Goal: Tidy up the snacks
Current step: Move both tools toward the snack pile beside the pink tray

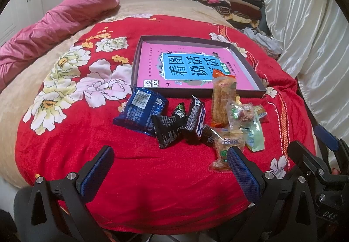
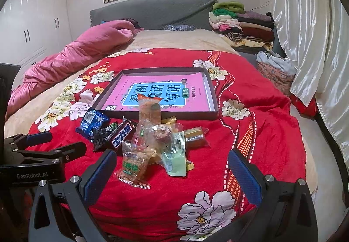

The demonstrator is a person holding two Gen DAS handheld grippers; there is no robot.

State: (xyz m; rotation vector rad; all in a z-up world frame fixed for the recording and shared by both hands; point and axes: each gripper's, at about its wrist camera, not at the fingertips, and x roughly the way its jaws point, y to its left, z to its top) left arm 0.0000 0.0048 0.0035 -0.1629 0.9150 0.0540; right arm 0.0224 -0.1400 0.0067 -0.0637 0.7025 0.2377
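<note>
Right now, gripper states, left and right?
Left gripper: open, holding nothing.
Right gripper: open, holding nothing; snacks lie ahead, untouched.

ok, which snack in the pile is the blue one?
The blue packet at the pile's left end, beside the tray's corner; its neighbours are black, the rest clear or orange.

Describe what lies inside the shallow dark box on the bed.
Inside the box lies a pink book with a blue title panel. No snacks are in it. Whatever is under the book is hidden.
</note>
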